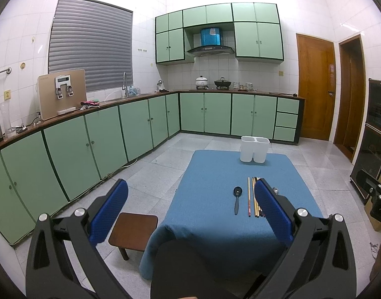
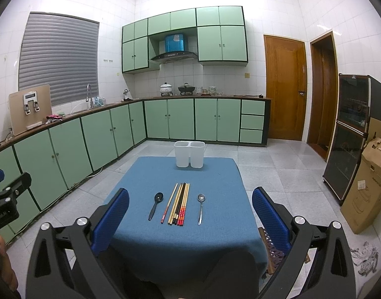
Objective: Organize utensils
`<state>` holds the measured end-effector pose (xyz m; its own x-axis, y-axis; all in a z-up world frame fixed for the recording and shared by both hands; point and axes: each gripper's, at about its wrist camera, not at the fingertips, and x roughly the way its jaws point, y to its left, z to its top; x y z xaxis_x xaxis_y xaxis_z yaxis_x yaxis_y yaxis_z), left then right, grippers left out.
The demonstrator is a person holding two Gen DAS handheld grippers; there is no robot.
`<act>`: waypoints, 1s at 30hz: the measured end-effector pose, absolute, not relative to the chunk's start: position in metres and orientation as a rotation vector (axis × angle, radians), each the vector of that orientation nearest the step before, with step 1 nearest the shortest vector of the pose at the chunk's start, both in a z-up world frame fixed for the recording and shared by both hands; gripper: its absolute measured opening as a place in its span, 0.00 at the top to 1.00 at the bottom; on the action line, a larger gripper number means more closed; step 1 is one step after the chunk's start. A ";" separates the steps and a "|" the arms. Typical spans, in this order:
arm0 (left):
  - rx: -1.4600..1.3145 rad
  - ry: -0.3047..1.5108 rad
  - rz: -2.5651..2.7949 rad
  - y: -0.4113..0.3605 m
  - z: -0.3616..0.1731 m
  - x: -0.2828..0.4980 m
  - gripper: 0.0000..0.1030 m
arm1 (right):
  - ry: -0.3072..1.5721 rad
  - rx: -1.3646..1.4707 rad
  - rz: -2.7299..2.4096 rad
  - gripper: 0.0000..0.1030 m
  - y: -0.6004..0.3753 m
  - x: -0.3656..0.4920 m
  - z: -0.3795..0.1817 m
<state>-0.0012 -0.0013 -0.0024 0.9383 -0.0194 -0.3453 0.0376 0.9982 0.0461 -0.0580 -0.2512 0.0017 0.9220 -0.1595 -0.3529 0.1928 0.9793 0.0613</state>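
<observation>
Two grippers, left gripper [image 1: 190, 214] and right gripper [image 2: 190, 221], are hovering with fingers spread wide, holding nothing, near a blue-clothed worktop [image 2: 215, 244]. Lying on it are a black spoon [image 2: 155, 205], chopsticks [image 2: 178, 204] and a silver spoon [image 2: 201, 206]. A white two-compartment holder [image 2: 189, 154] is standing far. Gripping one utensil mid-handle looks wise.
</observation>
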 end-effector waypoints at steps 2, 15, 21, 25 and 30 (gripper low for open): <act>0.054 0.353 -0.028 -0.001 -0.003 -0.001 0.05 | 0.355 0.094 -0.181 0.06 -0.251 -0.058 0.002; 0.051 0.353 -0.030 0.001 -0.001 -0.002 0.05 | 0.356 0.092 -0.182 0.06 -0.251 -0.057 0.001; 0.052 0.354 -0.030 0.001 -0.001 -0.002 0.05 | 0.357 0.094 -0.182 0.06 -0.251 -0.057 0.001; 0.051 0.355 -0.031 0.001 -0.002 -0.001 0.05 | 0.357 0.092 -0.182 0.06 -0.250 -0.057 0.001; 0.051 0.360 -0.038 0.000 -0.005 -0.001 0.05 | 0.362 0.092 -0.186 0.06 -0.249 -0.057 -0.001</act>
<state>-0.0012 -0.0004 -0.0053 0.9352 -0.0282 -0.3529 0.0463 0.9980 0.0427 -0.0569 -0.2487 -0.0015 0.9186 -0.1639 -0.3596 0.1966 0.9789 0.0562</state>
